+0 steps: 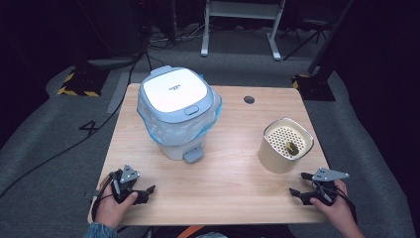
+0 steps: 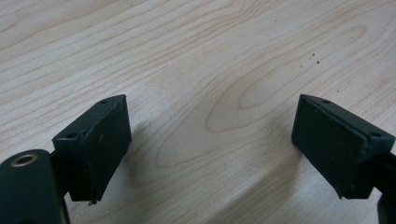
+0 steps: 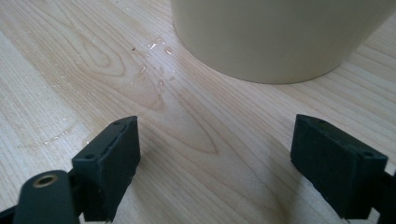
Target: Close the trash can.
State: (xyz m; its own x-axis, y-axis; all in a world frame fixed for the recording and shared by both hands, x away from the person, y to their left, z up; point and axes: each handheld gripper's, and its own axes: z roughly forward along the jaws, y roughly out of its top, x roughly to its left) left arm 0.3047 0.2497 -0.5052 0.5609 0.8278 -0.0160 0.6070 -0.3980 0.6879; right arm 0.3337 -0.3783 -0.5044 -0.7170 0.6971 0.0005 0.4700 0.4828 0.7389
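A small pedal bin (image 1: 176, 111) with a white lid and a blue bag liner stands at the back left of the wooden table (image 1: 228, 183). At the right stands a cream container (image 1: 286, 145) with a perforated insert and a small olive-coloured item in it; its wall (image 3: 275, 37) rises just ahead in the right gripper view. My left gripper (image 1: 146, 192) rests near the front left edge, open, with bare wood between its pads (image 2: 210, 140). My right gripper (image 1: 298, 183) sits at the front right, open and empty (image 3: 215, 158), just short of the container.
A dark cable hole (image 1: 249, 99) lies at the table's back edge. A few wet drops (image 3: 159, 70) glisten on the wood before the container. Dark crumbs (image 2: 313, 57) speckle the wood ahead of the left gripper. Grey floor, cables and stand legs surround the table.
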